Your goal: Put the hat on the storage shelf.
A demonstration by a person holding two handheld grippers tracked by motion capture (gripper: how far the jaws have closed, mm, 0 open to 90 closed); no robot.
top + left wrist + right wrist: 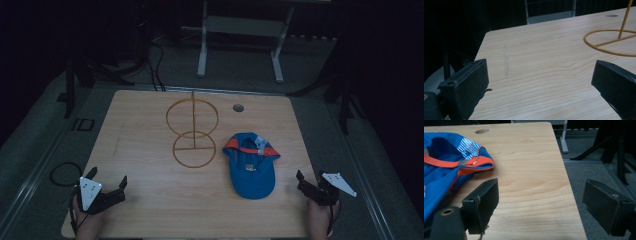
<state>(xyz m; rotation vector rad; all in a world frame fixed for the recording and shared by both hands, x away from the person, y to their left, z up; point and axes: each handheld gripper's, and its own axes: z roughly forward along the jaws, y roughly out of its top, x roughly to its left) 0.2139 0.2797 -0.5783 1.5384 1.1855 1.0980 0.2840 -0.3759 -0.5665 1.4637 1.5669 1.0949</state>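
Two black two-jaw grippers sit at the near corners of the pale wooden table [150,200], each with its jaws spread wide and nothing between them. The left gripper [107,186] holds only bare wood grain in its gap; beyond its fingertips, ahead and toward the inner jaw, lies the flat base ring of the yellow wire stand [609,41], its thin upright rod rising from that ring to a second hoop higher up. The right gripper [540,202] hovers at the table's near right edge, its outer jaw hanging over the grey floor. Just beyond its inner finger [482,205] lies the blue fabric cap with orange trim [446,170], upside down, its hollow facing up and its brim pointing toward the person. The cap rests near but apart from the stand, probably because it is meant to go onto the upper hoop; the open jaws suggest readiness to pick it up.
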